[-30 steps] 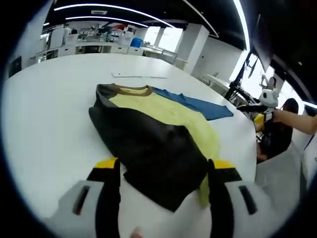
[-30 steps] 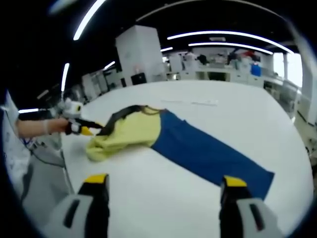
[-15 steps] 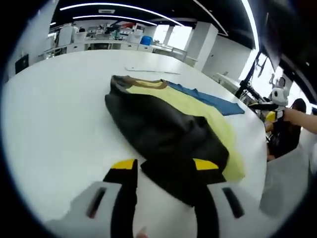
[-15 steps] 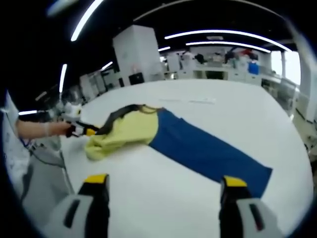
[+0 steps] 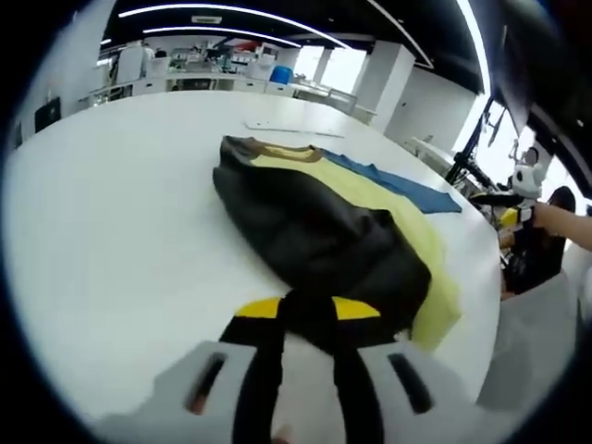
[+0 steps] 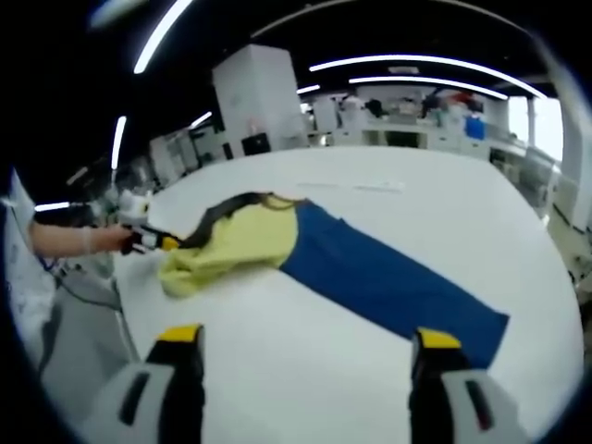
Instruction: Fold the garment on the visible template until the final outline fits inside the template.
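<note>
Garment [image 5: 324, 231] on the white table [image 5: 120, 213], and the left gripper [image 5: 310, 310] has it: in the left gripper view the two yellow-tipped jaws are drawn close together, pinching the near dark edge of the cloth between them. From that pinch the black panel runs away across the table toward a brown collar [image 5: 277, 153] at the far end, with a pale yellow panel beside it and a strip of blue sleeve [image 5: 407, 190] reaching out on the far side. Off at the right edge of that view, a person's hand [image 5: 555, 220] holds the other tool over the table's rim. Switch to the right gripper view: the right gripper [image 6: 301, 351] hangs over bare table, its jaws spread wide with nothing between them. Beyond them the garment [image 6: 305, 259] lies flat, the blue part long and slanting toward the right, the yellow part bunched at the left with a dark band trailing to the left gripper [image 6: 153, 242], held by a hand [image 6: 79, 239] at the table's edge. Farther on, a thin flat strip [image 6: 375, 188] lies on the tabletop, well apart from the cloth.
</note>
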### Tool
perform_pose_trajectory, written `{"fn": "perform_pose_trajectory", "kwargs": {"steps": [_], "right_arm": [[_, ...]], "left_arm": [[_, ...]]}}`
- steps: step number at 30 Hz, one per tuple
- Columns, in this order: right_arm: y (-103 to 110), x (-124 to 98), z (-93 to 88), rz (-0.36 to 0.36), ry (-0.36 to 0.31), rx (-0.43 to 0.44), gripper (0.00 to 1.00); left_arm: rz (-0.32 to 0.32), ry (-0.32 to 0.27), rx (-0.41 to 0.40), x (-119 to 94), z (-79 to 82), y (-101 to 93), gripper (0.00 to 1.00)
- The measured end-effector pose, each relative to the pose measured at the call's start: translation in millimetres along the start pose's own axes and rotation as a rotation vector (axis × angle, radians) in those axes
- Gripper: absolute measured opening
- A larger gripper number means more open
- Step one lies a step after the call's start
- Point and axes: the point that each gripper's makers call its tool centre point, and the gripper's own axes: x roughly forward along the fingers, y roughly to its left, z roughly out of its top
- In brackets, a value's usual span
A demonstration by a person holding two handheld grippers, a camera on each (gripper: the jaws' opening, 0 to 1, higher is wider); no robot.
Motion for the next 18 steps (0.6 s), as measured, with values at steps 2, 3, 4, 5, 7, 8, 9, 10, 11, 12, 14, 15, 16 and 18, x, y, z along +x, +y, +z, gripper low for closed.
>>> {"fn": "perform_pose_trajectory", "kwargs": {"steps": [2, 3, 4, 5, 7, 8, 9, 10, 11, 12, 14, 15, 16, 18], "right_arm": [[-0.2, 0.6, 0.4, 0.002, 0.001, -0.001, 0.92], [0.7, 1.3, 0.8, 0.004, 0.001, -0.002, 0.92], [1.8, 1.8, 1.0, 0.005, 0.001, -0.002, 0.92], [3.1, 2.2, 1.0, 0.007, 0.001, -0.002, 0.92], [4.4, 3.4, 1.4, 0.009, 0.002, -0.004, 0.92], [5.2, 3.8, 1.4, 0.01, 0.004, -0.005, 0.92], [6.2, 3.9, 1.6, 0.011, 0.005, -0.008, 0.92], [6.9, 3.9, 1.7, 0.012, 0.005, -0.01, 0.93], [6.1, 3.5, 1.9, 0.012, 0.005, -0.01, 0.93], [6.4, 3.3, 2.2, 0.013, 0.006, -0.011, 0.92], [8.0, 2.7, 3.3, 0.009, 0.008, -0.014, 0.92], [9.4, 2.2, 4.2, 0.008, 0.008, -0.013, 0.92], [11.6, 1.0, 5.5, 0.007, 0.007, -0.012, 0.92], [15.9, -1.4, 8.2, 0.006, 0.003, -0.013, 0.93]], "left_arm": [[0.004, -0.011, -0.006, -3.6, 0.8, 3.9, 0.06], [0.004, -0.014, -0.013, -4.9, 0.9, 4.8, 0.04], [0.004, -0.015, -0.015, -6.2, 0.4, 5.8, 0.02], [0.001, -0.015, -0.016, -6.6, -0.5, 6.2, 0.01], [0.002, -0.009, -0.016, -7.2, -2.6, 7.6, 0.0], [-0.003, -0.015, -0.022, -7.8, -2.0, 7.2, 0.0], [-0.01, -0.019, -0.03, -8.5, -1.3, 5.2, 0.0], [-0.007, -0.02, -0.033, -8.8, -0.7, 4.2, 0.0], [-0.005, -0.022, -0.033, -10.0, -0.1, 4.3, 0.0], [-0.005, -0.026, -0.03, -12.4, 1.3, 4.9, 0.0], [-0.006, -0.032, -0.025, -18.9, 5.7, 4.1, 0.0], [-0.006, -0.037, -0.023, -21.5, 7.2, 5.3, 0.0], [-0.004, -0.043, -0.02, -26.7, 8.7, 7.9, 0.0], [0.008, -0.048, -0.013, -37.3, 11.9, 13.3, 0.0]]}}
